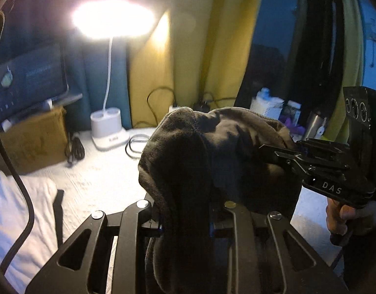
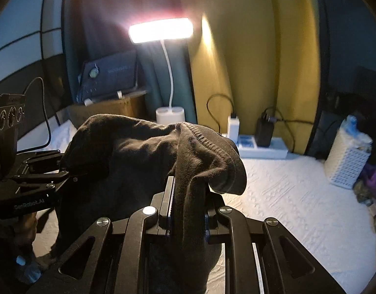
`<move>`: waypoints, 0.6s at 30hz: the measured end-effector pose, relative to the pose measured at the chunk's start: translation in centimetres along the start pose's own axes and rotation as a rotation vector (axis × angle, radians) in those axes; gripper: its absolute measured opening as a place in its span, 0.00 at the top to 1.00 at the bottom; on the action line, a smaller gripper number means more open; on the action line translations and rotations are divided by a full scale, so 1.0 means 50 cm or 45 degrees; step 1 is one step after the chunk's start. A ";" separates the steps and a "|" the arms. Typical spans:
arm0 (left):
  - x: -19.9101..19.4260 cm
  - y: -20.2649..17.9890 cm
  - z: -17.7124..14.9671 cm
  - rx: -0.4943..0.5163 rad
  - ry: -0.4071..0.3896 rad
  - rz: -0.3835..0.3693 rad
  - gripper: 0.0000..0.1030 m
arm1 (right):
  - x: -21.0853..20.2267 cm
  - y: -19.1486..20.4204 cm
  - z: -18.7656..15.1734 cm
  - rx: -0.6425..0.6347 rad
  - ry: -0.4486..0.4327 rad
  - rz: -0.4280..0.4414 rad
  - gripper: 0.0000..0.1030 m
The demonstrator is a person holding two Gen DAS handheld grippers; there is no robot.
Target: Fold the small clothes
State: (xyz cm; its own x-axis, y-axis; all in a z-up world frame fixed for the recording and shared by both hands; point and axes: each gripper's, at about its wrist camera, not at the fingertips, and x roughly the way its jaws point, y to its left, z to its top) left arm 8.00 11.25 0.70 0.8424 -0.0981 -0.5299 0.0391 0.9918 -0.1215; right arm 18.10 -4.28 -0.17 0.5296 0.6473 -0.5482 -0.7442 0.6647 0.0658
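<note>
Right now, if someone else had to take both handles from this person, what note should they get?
Left tongs: shut on one edge of the dark garment, which rises from between the fingers.
Right tongs: shut on the opposite edge, by its ribbed hem; the fabric drapes over the fingers.
Garment: hanging between the two tongs, bunched and sagging, raised off the white bedcover.
Done: both edges picked up and lifted.
Left: no fold shows yet. Probably spread it, lay it flat on the bedcover and fold it.
Mind: the lit desk lamp and the power strip with cables behind.
</note>
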 end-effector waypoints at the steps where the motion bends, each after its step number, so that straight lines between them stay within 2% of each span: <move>1: -0.015 -0.005 0.002 0.008 -0.019 -0.002 0.78 | -0.014 0.005 0.004 -0.004 -0.017 -0.003 0.82; 10: -0.131 -0.037 0.030 0.050 -0.178 0.000 0.78 | -0.147 0.053 0.033 -0.060 -0.188 -0.026 0.82; 18: -0.243 -0.040 0.045 0.084 -0.322 0.038 0.79 | -0.252 0.117 0.067 -0.146 -0.345 -0.017 0.82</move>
State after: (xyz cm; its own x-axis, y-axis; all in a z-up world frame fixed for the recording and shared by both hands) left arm -1.14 10.63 9.27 0.9510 -0.0537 -0.3044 0.0404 0.9979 -0.0499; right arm 8.45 -7.31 9.95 0.6174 0.7252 -0.3049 -0.7696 0.6370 -0.0433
